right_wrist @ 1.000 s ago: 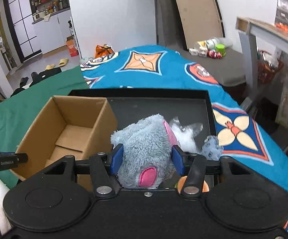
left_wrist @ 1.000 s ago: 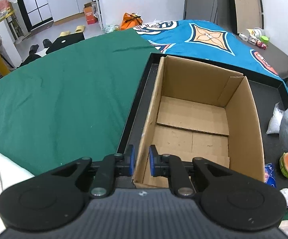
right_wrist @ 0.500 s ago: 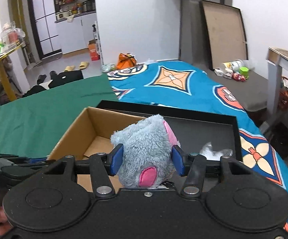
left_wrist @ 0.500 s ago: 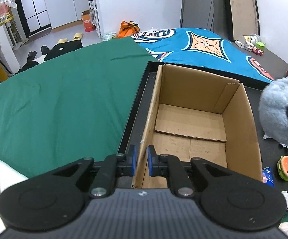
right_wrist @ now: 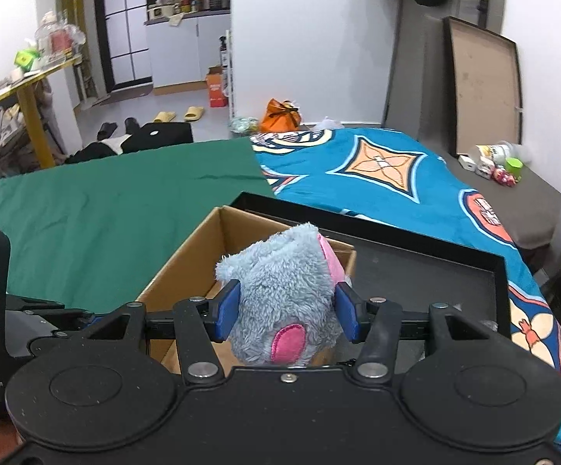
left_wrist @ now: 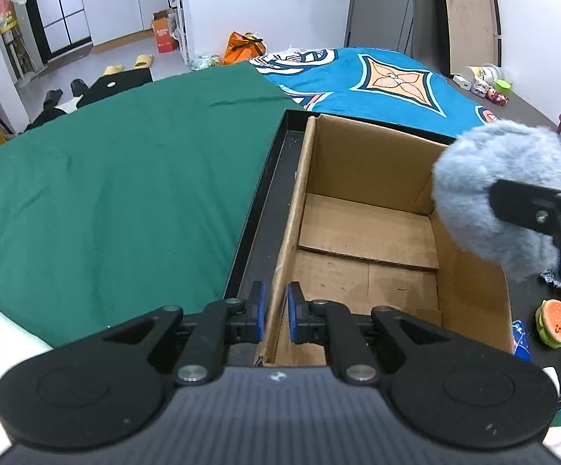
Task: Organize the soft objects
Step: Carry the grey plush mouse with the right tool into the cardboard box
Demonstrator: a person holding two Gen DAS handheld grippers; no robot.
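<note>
An open cardboard box (left_wrist: pixel 365 232) stands in a black tray (left_wrist: pixel 269 178); its inside is bare. My left gripper (left_wrist: pixel 274 317) is shut on the box's left wall near the front corner. My right gripper (right_wrist: pixel 286 312) is shut on a fluffy grey-blue plush toy (right_wrist: pixel 284 290) with pink patches. It holds the toy above the box's right wall, as the left wrist view shows the plush (left_wrist: pixel 486 193). The box also shows in the right wrist view (right_wrist: pixel 203 255), under and left of the toy.
A small burger toy (left_wrist: pixel 553 323) and a blue packet (left_wrist: pixel 522 339) lie in the tray right of the box. The tray (right_wrist: pixel 435 267) rests on a bed with a green sheet (left_wrist: pixel 106 178) and a blue patterned cover (right_wrist: pixel 377 178).
My right gripper has lifted the plush out of the tray and carried it left, up over the box's right wall. My left gripper has kept its hold on the box wall.
</note>
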